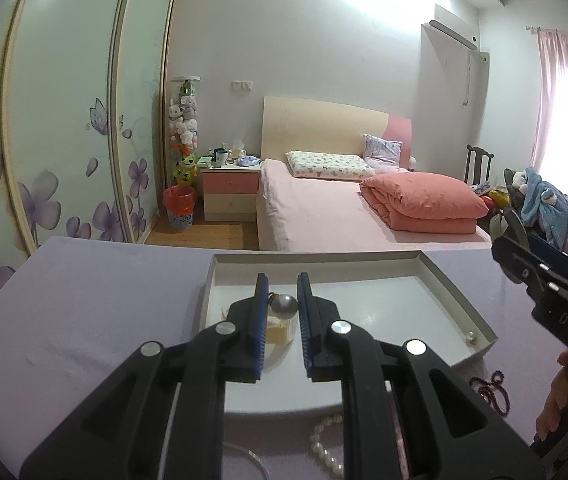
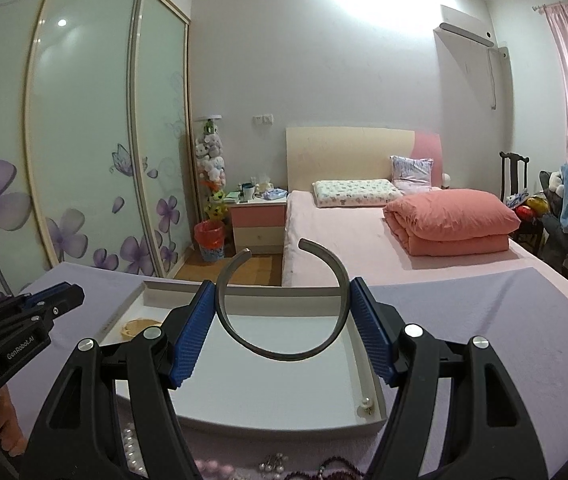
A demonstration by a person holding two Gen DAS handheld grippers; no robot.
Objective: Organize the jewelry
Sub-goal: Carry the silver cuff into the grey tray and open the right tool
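Note:
A white tray (image 1: 459,294) lies on the lilac table; it also shows in the right wrist view (image 2: 363,360). My left gripper (image 1: 282,288) hangs over the tray's left part, jaws a little apart and empty, above a small bottle with a silver ball cap (image 1: 284,306). My right gripper (image 2: 282,292) is shut on a grey open bangle (image 2: 284,350) and holds it above the tray. A pearl earring (image 2: 365,404) lies in the tray's near right corner. A pale ring-shaped piece (image 2: 140,326) lies at the tray's left.
A pearl string (image 1: 325,446) and dark red beads (image 1: 491,392) lie on the table in front of the tray. More beads (image 2: 335,466) and a small pearl cluster (image 2: 274,462) lie near the table's front edge. A bed stands behind the table.

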